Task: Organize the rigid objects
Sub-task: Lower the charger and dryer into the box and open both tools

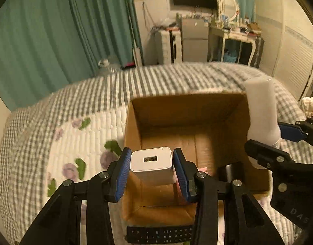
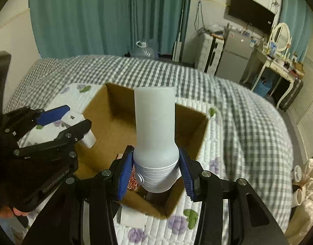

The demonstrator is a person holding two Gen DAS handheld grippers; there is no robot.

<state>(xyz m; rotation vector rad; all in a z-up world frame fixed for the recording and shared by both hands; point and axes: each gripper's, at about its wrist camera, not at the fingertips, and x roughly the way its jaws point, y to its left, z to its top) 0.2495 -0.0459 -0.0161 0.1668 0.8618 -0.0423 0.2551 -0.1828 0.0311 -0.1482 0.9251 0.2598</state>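
An open cardboard box (image 1: pixel 134 122) sits on the quilted bed; it also shows in the right wrist view (image 2: pixel 91 110). My left gripper (image 1: pixel 152 168) is shut on a white USB charger (image 1: pixel 151 164) and holds it above the box's near left part; the charger also shows in the right wrist view (image 2: pixel 83 130). My right gripper (image 2: pixel 155 171) is shut on the grey ribbed end of a white frosted bottle (image 2: pixel 155 128), held over the box's near right corner. The bottle also shows in the left wrist view (image 1: pixel 262 112). A dark object (image 1: pixel 232 171) lies in the box.
A black remote control (image 1: pixel 158 234) lies on the quilt just in front of the box. A white flat item (image 2: pixel 132 217) lies beside the box's near edge. The gingham quilt (image 2: pixel 248 122) spreads all around. A dressing table (image 2: pixel 279 61) and fridge stand beyond the bed.
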